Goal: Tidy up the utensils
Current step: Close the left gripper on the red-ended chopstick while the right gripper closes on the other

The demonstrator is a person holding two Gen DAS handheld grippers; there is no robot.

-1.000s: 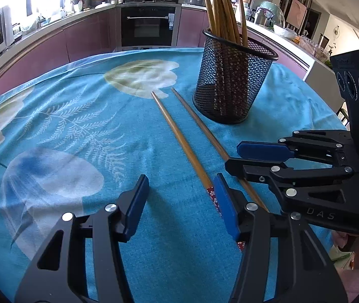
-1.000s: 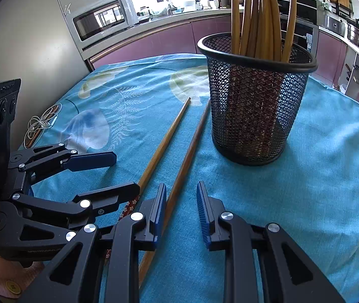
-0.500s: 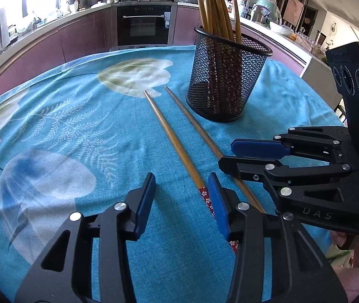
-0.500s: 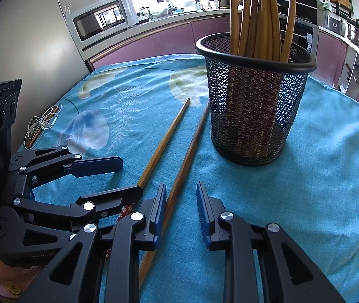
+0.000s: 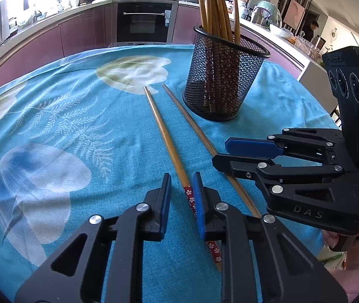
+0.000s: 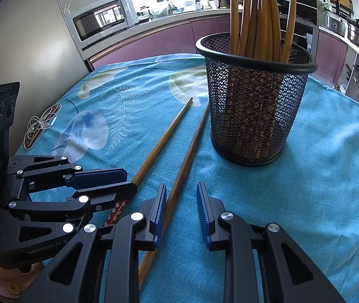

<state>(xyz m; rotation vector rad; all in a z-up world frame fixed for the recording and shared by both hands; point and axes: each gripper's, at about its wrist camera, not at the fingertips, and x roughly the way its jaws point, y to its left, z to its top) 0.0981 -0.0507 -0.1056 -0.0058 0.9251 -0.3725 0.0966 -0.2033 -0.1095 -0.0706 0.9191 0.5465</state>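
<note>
Mesh holder [image 5: 222,75]: black wire, round, ahead of both jaws, already stocked with upright wooden chopsticks. 
Two slim tapered wooden chopsticks left on the blue printed cloth [image 5: 78,116]. 
Red-patterned chopstick [image 5: 169,149]: between the left gripper [image 5: 182,197] jaws, narrowly apart, not clamped. 
Plain chopstick [image 6: 187,156]: against the inner left jaw of the right gripper [image 6: 182,209], likewise apart.
</note>
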